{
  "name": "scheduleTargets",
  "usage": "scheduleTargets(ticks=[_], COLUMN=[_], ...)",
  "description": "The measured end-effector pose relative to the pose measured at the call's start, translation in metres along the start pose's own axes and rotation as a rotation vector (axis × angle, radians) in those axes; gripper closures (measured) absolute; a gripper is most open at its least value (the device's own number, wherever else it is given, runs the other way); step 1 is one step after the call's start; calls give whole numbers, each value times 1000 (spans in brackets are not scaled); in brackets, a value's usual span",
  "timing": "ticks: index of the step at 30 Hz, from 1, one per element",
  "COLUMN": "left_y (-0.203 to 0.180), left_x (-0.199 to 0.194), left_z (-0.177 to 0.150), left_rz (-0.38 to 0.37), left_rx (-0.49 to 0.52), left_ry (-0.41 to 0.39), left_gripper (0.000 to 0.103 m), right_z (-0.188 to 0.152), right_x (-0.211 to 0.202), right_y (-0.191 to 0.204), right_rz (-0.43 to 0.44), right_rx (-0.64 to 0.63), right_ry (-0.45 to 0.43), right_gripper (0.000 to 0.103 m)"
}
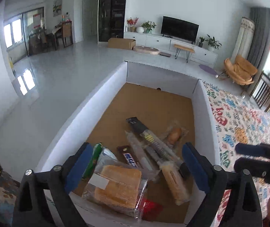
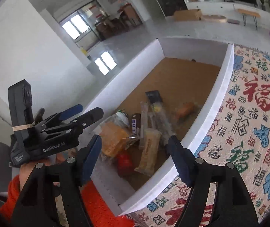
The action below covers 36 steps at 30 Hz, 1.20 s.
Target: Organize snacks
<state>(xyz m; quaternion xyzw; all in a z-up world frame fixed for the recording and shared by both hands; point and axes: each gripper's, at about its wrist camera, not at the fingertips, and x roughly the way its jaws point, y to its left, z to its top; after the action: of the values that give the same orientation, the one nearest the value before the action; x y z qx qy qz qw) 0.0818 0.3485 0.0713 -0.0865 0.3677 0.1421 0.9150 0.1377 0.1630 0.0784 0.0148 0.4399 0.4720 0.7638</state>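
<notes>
Snacks: heaped in the near half of a white-walled box with a brown cardboard floor; far half of the floor bare.
Box position: on a patterned cloth printed with red, blue and green characters; cloth lies to the right of the box, grey floor to the left.
Nearest item: wrapped yellow cake slices with a white label, lying over a red packet at the near wall.
Middle of pile: chocolate bar in a brown wrapper, long clear-wrapped sticks fanned across one another, black-ended pack pointing far.
Right of pile: pale yellow wrapped bar lengthways, small bun in clear wrap beyond it.
Left of pile: green packet against the blue pad of the left claw.
Left gripper: spread wide above the near end of the box, framing the cake pack, nothing clamped.
Right gripper: also spread wide over the near right wall, nothing between the pads.
Stage: unclear; would fit snacks dropped in and awaiting tidying, or a pile about to be taken out and sorted.
Good handling: grip on one wrapper only, across its narrow side, well clear of overlapping neighbours.
Risk: slippery film, crossed sticks likely to drag along; soft cake and bun easily crushed by a hard squeeze.
</notes>
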Motion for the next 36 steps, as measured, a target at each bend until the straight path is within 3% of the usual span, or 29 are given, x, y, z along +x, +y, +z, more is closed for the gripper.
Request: scheduleTargets(ticks=[3, 5, 7, 9, 14, 21, 36], left_y=[-17, -29, -36, -39, -35, -33, -17], left_x=[-10, -18, -24, -30, -37, -48, -42], left_z=[-1, -1, -3, -9, -18, -23, -29], left_rz=[118, 206, 310, 366, 254, 317, 270], left_rx=[62, 75, 87, 75, 24, 13, -32], left_ry=[-35, -53, -83, -107, -51, -53, -16], left_gripper=[6, 0, 0, 0, 0, 0, 0], right_z=[3, 6, 6, 7, 10, 8, 3], right_x=[-6, -12, -17, -20, -17, -7, 11], right_y=[-1, 5, 11, 21, 32, 39, 50], right_rz=[-60, -91, -124, -162, -226, -306, -366], right_rx=[-13, -38, -77, -117, -168, -200, -264], right_ry=[-15, -20, -26, -26, 2, 49, 88], right_gripper=[27, 27, 27, 26, 25, 25, 25])
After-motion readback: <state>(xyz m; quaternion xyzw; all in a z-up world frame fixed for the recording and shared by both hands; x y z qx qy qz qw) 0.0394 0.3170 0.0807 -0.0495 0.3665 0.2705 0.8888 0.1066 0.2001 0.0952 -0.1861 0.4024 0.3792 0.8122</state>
